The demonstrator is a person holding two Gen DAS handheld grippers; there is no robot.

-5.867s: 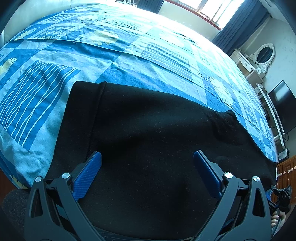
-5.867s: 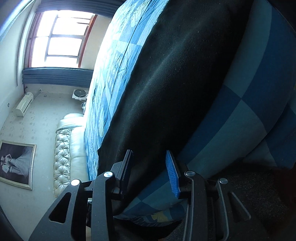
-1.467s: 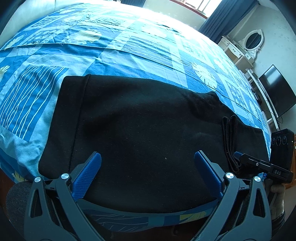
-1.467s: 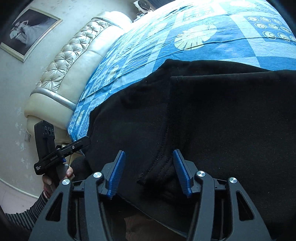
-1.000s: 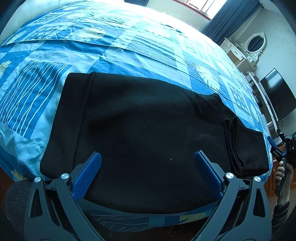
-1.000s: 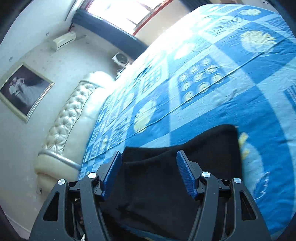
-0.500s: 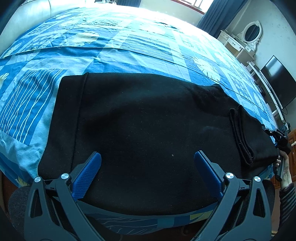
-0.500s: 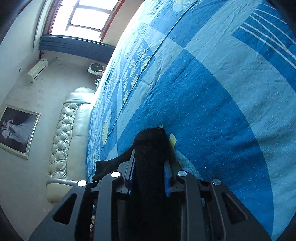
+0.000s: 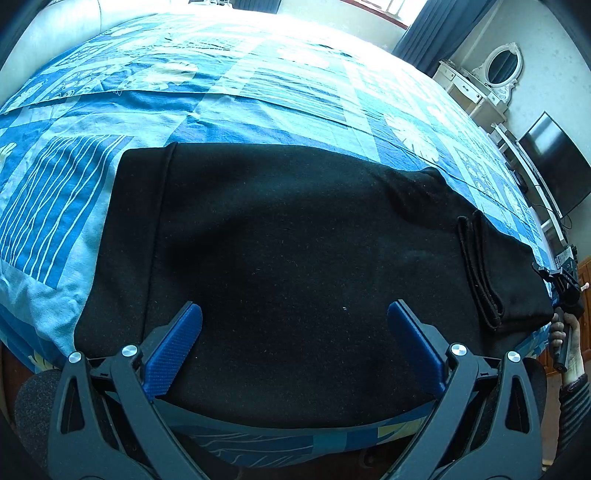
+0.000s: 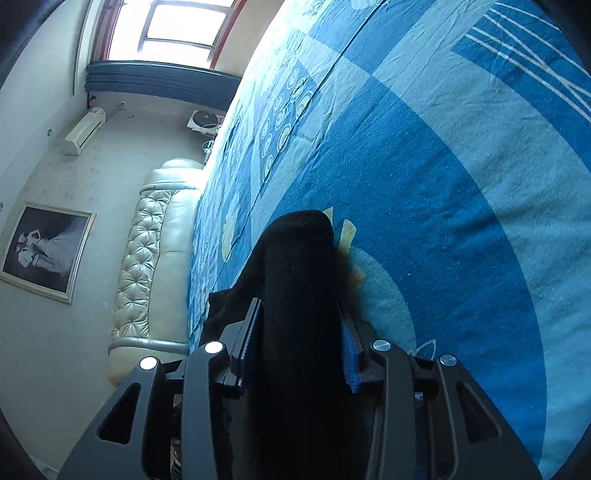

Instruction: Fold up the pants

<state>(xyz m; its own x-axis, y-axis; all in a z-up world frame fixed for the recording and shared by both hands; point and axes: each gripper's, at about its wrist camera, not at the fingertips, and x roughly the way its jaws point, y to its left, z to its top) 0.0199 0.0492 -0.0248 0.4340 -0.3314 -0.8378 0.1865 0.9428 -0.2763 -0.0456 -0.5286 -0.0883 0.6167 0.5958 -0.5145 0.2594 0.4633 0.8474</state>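
- Right gripper [image 10: 299, 325]: jaws part-way apart with a thick fold of the black pants [image 10: 295, 280] filling the gap between them. Both blue pads sit against the cloth, so it reads as clamped on the fold. The jaws have just widened a little, with the cloth between them throughout.
- Left gripper [image 9: 294, 334]: jaws spread wide, released, nothing between the pads. It hangs over the near part of the pants, pointing steeply down. Whether the fingertips [image 9: 177, 332] touch the fabric cannot be told.
- Pants [image 9: 288, 266]: black, laid flat across the near side of the bed [image 9: 280, 96]. One end lies at the left with a seam line running parallel to it. The other end, at the right, is doubled over, showing stacked hems.
- Right end of the pants: reaches the bed's right corner, where the right gripper [image 9: 563, 284] and the hand [image 9: 565, 336] holding it appear at the frame's margin.
- Near edge: the pants lie close to the bed's front edge, with a thin strip of blue patterned cover showing below them.
- Open room: the far half of the bed beyond the pants is bare blue patchwork cover, up to the window [image 10: 173, 29]. A band of cover also lies free to the left of the pants.
- Surroundings: padded cream headboard [image 10: 147, 266] at the bed's far end in the right wrist view; dark television [image 9: 554, 162] and white dresser with oval mirror [image 9: 504, 68] well apart from the bed.
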